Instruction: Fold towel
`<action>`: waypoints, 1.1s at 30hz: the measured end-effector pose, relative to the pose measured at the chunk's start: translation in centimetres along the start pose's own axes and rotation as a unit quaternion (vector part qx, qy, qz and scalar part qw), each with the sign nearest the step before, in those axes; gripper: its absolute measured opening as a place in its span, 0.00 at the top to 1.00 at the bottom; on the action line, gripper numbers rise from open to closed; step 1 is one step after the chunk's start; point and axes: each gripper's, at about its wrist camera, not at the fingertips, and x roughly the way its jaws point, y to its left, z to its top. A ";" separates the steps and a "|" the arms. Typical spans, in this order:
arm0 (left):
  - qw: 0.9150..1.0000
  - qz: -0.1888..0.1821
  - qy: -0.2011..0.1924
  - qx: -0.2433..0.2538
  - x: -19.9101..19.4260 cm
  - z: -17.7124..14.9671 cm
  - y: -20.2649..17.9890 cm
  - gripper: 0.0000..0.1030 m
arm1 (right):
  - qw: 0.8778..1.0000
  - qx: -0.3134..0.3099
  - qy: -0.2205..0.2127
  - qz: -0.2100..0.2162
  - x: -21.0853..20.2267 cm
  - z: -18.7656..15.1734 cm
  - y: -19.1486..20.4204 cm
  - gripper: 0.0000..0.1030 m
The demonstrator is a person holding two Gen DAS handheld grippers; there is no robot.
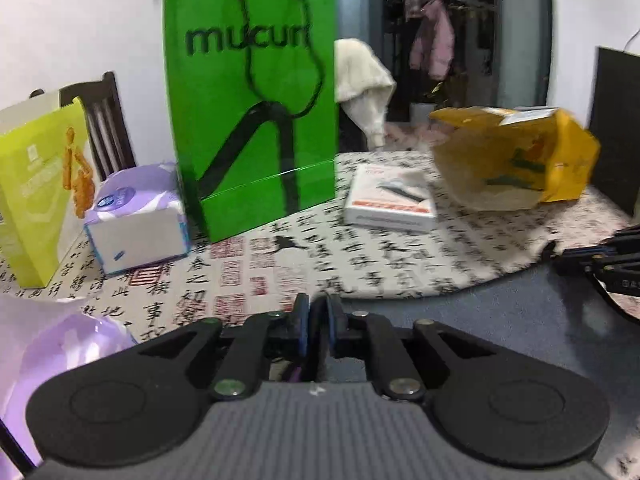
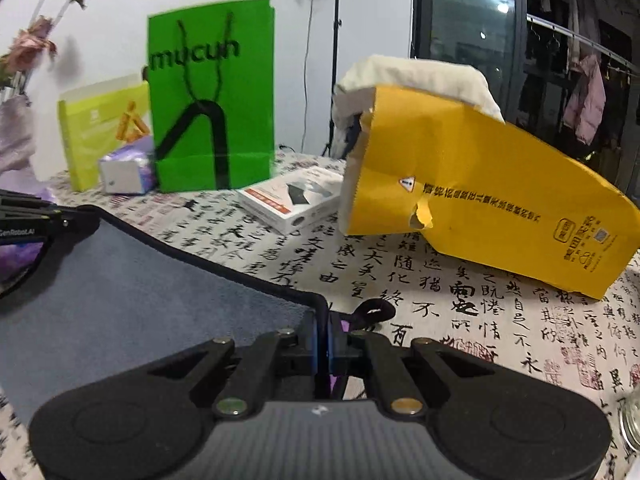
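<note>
The grey-blue towel [image 2: 132, 292] with a dark hem is held stretched above the table with calligraphy print. My right gripper [image 2: 323, 336] is shut on its right corner, where a black loop tag [image 2: 374, 312] sticks out. My left gripper [image 1: 317, 320] is shut on the towel's left corner; the towel [image 1: 492, 312] spreads to its right. Each gripper shows at the edge of the other's view: the right one in the left wrist view [image 1: 600, 264], the left one in the right wrist view [image 2: 36, 224].
A green paper bag [image 1: 256, 120] stands at the back, with a tissue pack [image 1: 136, 216] and a yellow-green box [image 1: 36, 188] to its left. A white box [image 2: 292, 200] and a torn yellow bag [image 2: 480, 204] lie on the tablecloth [image 2: 480, 320]. A glass [image 2: 632, 420] is at the right.
</note>
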 end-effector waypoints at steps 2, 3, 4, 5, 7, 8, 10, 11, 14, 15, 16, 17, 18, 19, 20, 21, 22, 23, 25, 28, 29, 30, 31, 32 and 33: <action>1.000 0.008 -0.001 -0.011 0.3 0.0 0.7 0.52 | 1.000 0.013 -0.006 -0.010 0.7 -0.1 -0.2 0.81; 1.000 0.012 -0.006 -0.018 0.2 -0.1 1.1 0.36 | 1.000 0.022 -0.001 -0.015 1.1 -0.1 -0.4 0.74; 1.000 0.016 -0.012 -0.024 0.0 -0.2 1.4 0.33 | 1.000 0.026 0.000 -0.016 1.2 -0.1 -0.5 0.62; 0.999 0.017 -0.013 -0.028 -0.2 -0.2 1.7 0.31 | 0.999 0.028 -0.004 -0.015 1.2 -0.2 -0.5 0.60; 0.999 0.011 -0.009 -0.035 -0.6 -0.2 2.3 0.26 | 0.999 0.031 -0.007 -0.008 1.0 -0.3 -0.7 0.60; 0.999 0.011 -0.007 -0.039 -0.8 -0.1 2.5 0.19 | 0.999 0.033 -0.008 -0.006 0.8 -0.3 -0.7 0.58; 0.999 0.011 -0.008 -0.046 -1.6 -0.2 2.9 0.17 | 0.999 0.037 -0.011 -0.004 0.3 -0.2 -0.8 0.55; 0.999 0.010 -0.010 -0.047 -2.0 -0.3 3.0 0.17 | 0.999 0.040 -0.013 -0.003 0.0 -0.1 -0.8 0.53; 0.999 0.011 -0.015 -0.048 -3.4 -0.7 3.0 0.16 | 0.999 0.046 -0.018 -0.001 -0.9 -0.1 -0.7 0.49; 0.999 0.012 -0.015 -0.049 -4.0 -1.0 3.0 0.15 | 0.999 0.047 -0.018 0.000 -1.3 -0.2 -0.6 0.49; 0.999 0.011 -0.016 -0.050 -4.5 -1.2 2.9 0.14 | 0.999 0.047 -0.018 0.001 -1.7 -0.3 -0.4 0.48; 0.999 0.010 -0.017 -0.051 -5.1 -1.5 2.9 0.13 | 0.999 0.046 -0.016 0.001 -2.1 -0.5 -0.3 0.45; 0.998 0.011 -0.018 -0.053 -5.7 -1.9 2.9 0.12 | 0.999 0.045 -0.015 0.000 -2.5 -0.8 -0.1 0.43; 0.998 0.011 -0.020 -0.053 -6.2 -2.2 2.8 0.11 | 0.999 0.044 -0.014 0.000 -2.9 -1.1 0.2 0.40; 0.998 0.012 -0.022 -0.051 -6.9 -2.6 2.6 0.09 | 0.999 0.043 -0.013 -0.001 -3.3 -1.4 0.4 0.39; 0.998 0.014 -0.023 -0.050 -7.4 -2.9 2.4 0.08 | 0.999 0.044 -0.013 0.000 -3.6 -1.7 0.6 0.39; 0.998 0.015 -0.024 -0.049 -7.9 -3.1 2.2 0.07 | 0.999 0.048 -0.013 0.000 -4.0 -2.1 0.8 0.38; 0.998 0.016 -0.025 -0.047 -8.5 -3.4 2.0 0.06 | 0.998 0.054 -0.014 0.000 -4.4 -2.4 0.9 0.36; 0.998 0.021 -0.031 -0.046 -9.7 -3.9 1.5 0.04 | 0.998 0.067 -0.019 -0.006 -5.4 -3.1 1.2 0.26; 0.998 0.023 -0.042 -0.047 -11.3 -4.4 0.9 0.02 | 0.997 0.071 -0.035 -0.015 -7.0 -3.9 1.9 0.14; 0.998 0.025 -0.046 -0.047 -11.8 -4.6 0.7 0.01 | 0.996 0.073 -0.040 -0.016 -7.6 -4.2 2.1 0.14; 0.997 0.027 -0.052 -0.047 -12.4 -4.8 0.5 0.00 | 0.996 0.076 -0.043 -0.016 -8.2 -4.5 2.3 0.13; 0.997 0.030 -0.059 -0.047 -13.1 -5.1 0.2 0.00 | 0.996 0.079 -0.045 -0.015 -8.7 -4.7 2.4 0.11; 0.996 0.033 -0.064 -0.047 -13.6 -5.3 0.0 0.00 | 0.996 0.081 -0.046 -0.014 -9.1 -4.9 2.5 0.06; 0.996 0.036 -0.068 -0.046 -14.2 -5.5 -0.3 0.00 | 0.995 0.084 -0.049 -0.013 -9.7 -5.2 2.7 0.03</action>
